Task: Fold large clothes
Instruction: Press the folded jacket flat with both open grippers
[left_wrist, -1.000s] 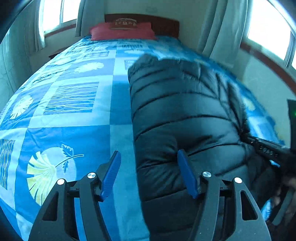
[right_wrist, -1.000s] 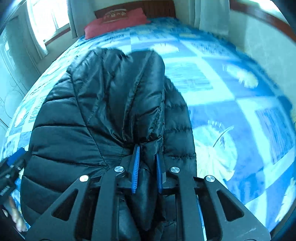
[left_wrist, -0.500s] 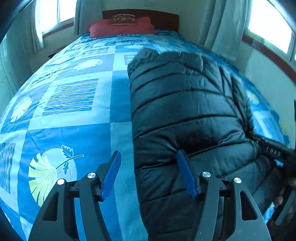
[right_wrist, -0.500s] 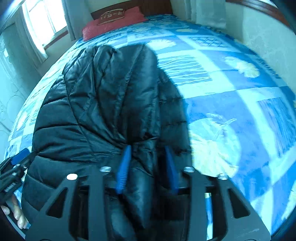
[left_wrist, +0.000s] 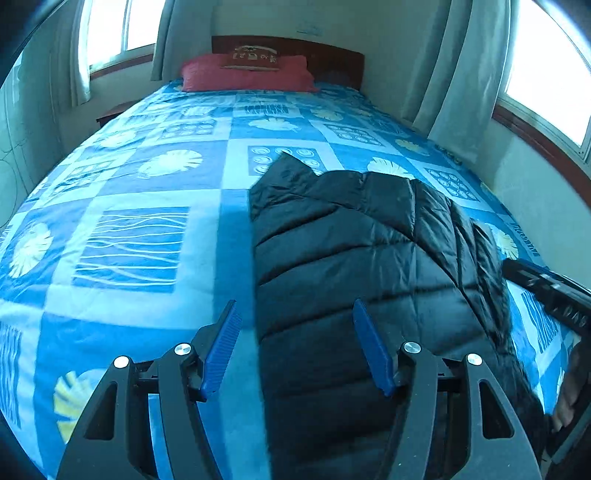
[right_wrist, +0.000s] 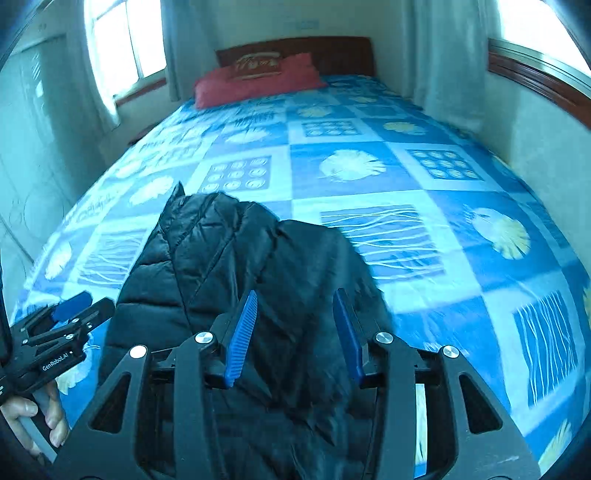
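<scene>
A black quilted puffer jacket (left_wrist: 362, 266) lies folded lengthwise on the bed, near its foot; it also shows in the right wrist view (right_wrist: 236, 266). My left gripper (left_wrist: 295, 347) is open, raised above the jacket's left edge, holding nothing. My right gripper (right_wrist: 293, 332) is open above the jacket's right near part, with no cloth between its blue pads. The right gripper's body (left_wrist: 546, 291) shows at the right edge of the left wrist view. The left gripper (right_wrist: 59, 332) shows at the left edge of the right wrist view.
The bed has a blue patchwork cover (left_wrist: 140, 243) with leaf prints. A red pillow (left_wrist: 243, 75) lies at a dark wooden headboard (right_wrist: 295, 46). Curtained windows (left_wrist: 543, 66) flank the bed. A wall (right_wrist: 546, 140) runs close along the right side.
My right gripper opened and let go of the jacket fold it held. Both grippers pulled back and up, so the jacket looks smaller and lies flat on the bed.
</scene>
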